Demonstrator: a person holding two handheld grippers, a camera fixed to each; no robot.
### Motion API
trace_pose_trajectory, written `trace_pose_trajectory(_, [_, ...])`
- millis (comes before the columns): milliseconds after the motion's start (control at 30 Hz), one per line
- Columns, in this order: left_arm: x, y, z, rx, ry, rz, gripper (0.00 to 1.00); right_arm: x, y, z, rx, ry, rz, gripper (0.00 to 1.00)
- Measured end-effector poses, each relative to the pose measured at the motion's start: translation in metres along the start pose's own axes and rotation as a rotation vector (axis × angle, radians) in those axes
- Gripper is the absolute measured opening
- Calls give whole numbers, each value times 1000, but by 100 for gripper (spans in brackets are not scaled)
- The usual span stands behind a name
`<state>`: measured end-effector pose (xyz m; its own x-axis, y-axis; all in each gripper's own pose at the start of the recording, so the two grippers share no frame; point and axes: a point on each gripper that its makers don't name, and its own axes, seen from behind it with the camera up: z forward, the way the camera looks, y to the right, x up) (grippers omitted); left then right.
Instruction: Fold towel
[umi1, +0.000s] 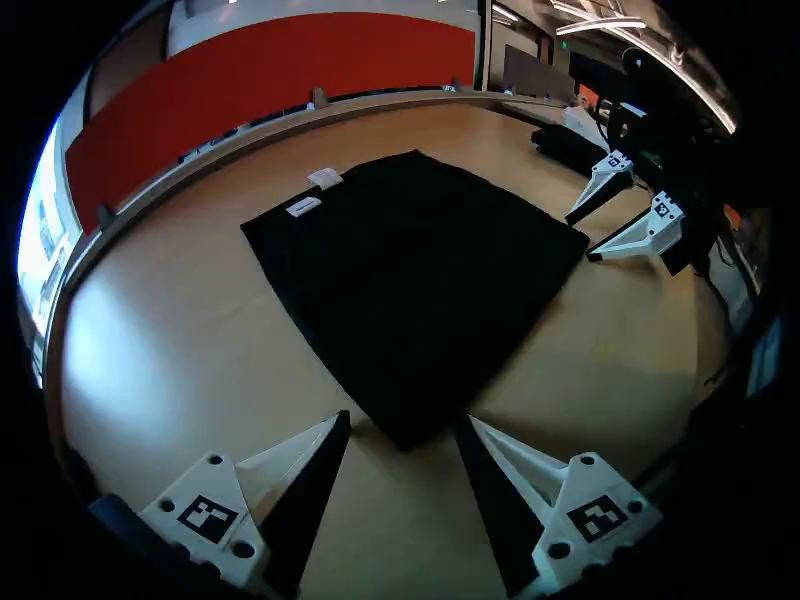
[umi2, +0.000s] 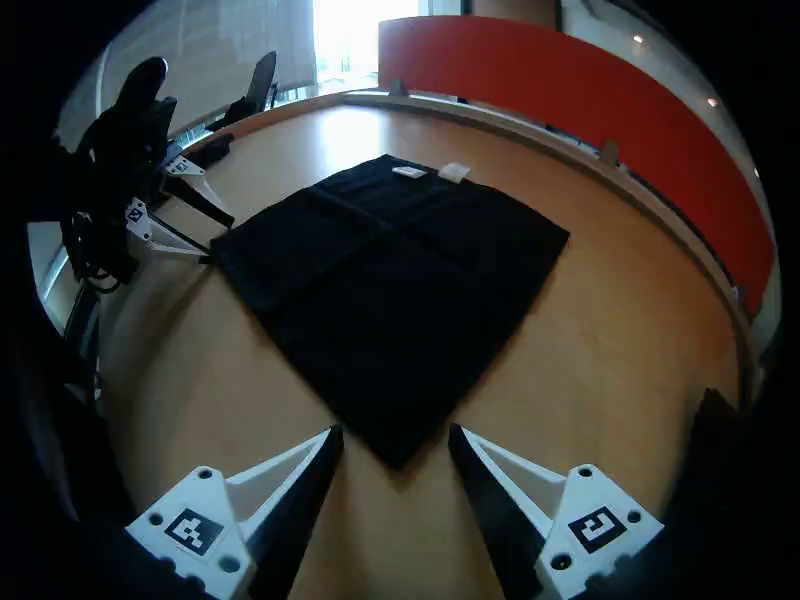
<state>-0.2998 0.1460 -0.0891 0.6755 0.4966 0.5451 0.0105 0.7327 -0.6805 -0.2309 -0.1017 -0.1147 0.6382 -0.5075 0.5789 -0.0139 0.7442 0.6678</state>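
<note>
Starting the fold, as we judge it, means taking two neighbouring corners of the towel (umi1: 420, 270) at once. It lies spread flat and dark around the middle of the table (umi1: 180, 350), one edge running toward the table's long curved edge, with two white labels (umi1: 303, 207) on that far side.

Our left gripper (umi1: 403, 418) has its fingers apart, with one towel corner lying in the gap but not pinched. Our right gripper (umi2: 395, 430) is likewise spread wide, with the next corner along the same edge between its fingers. Neither holds anything yet.

To do this well, we should drop both sets of fingers low enough to slide under the cloth, and close on a good bite of fabric rather than the very tip. We would then lift both corners together and evenly, and carry them over to the labelled edge. That keeps the edge between them taut so that no crease bunches up.
</note>
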Motion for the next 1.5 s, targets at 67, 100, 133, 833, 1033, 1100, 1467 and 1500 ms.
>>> trace_pose_trajectory(67, [0,0,0,1,-4,-1,76,0,0,0,3,1,-3,76])
trace_pose_trajectory(100, [0,0,0,1,-7,-2,75,0,0,0,4,1,-4,74])
trace_pose_trajectory(133, [0,1,-1,2,-9,-2,75,0,-1,1,6,1,-5,72])
trace_pose_trajectory(833, [0,-2,-3,32,-44,-49,20,3,-5,3,24,1,-20,21])
trace_pose_trajectory(1033, [1,0,-4,24,-54,-71,12,6,-5,4,20,2,-29,16])
trace_pose_trajectory(1100, [1,1,-4,18,-56,-84,11,6,-5,3,15,2,-30,15])
trace_pose_trajectory(1467, [5,5,-10,22,-52,-126,10,13,-3,-6,6,19,-18,13])
trace_pose_trajectory(1500, [6,6,-11,24,-51,-126,10,15,-3,-7,6,23,-16,14])
